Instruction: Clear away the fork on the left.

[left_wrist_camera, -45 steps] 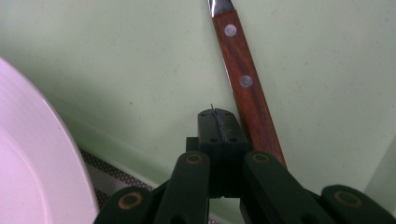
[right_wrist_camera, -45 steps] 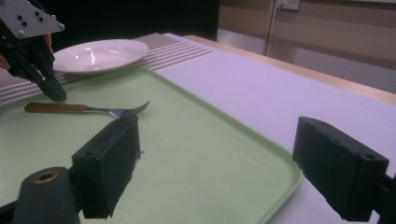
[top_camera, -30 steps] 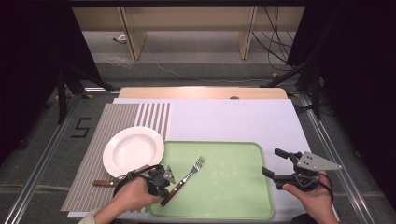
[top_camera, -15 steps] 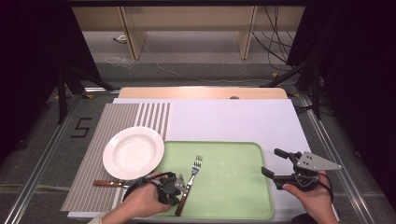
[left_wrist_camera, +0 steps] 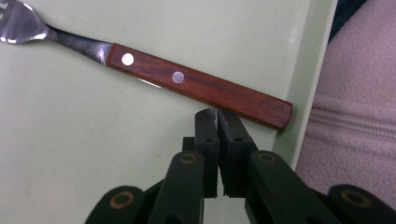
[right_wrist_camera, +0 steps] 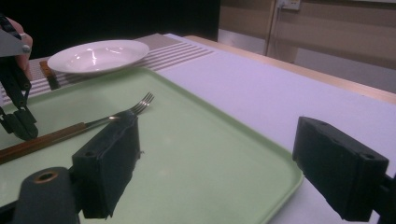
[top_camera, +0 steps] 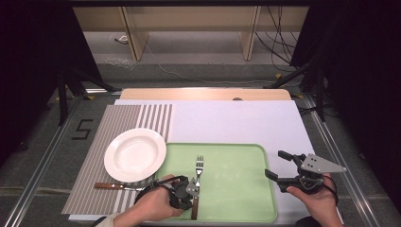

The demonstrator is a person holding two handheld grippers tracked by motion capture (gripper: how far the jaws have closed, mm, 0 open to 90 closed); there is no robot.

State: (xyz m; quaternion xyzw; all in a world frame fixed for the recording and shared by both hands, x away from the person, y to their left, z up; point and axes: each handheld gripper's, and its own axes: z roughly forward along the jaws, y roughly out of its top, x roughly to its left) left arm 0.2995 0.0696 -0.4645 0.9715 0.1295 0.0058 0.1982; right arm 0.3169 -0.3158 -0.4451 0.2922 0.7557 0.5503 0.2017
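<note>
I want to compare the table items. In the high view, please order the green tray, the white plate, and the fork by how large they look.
1. Green tray: clearly the largest, it covers the widest area.
2. White plate: much smaller than the tray.
3. Fork: the smallest, long but very thin, and the left gripper partly covers its handle.

The left hand (top_camera: 153, 205) comes in from the near edge, left of centre, and holds the left gripper (left_wrist_camera: 216, 122) pointing down, its jaws almost together with nothing between them. At the near right, the right hand (top_camera: 314, 198) holds the right gripper (top_camera: 279, 165) level, jaws spread wide, pointing left.
</note>
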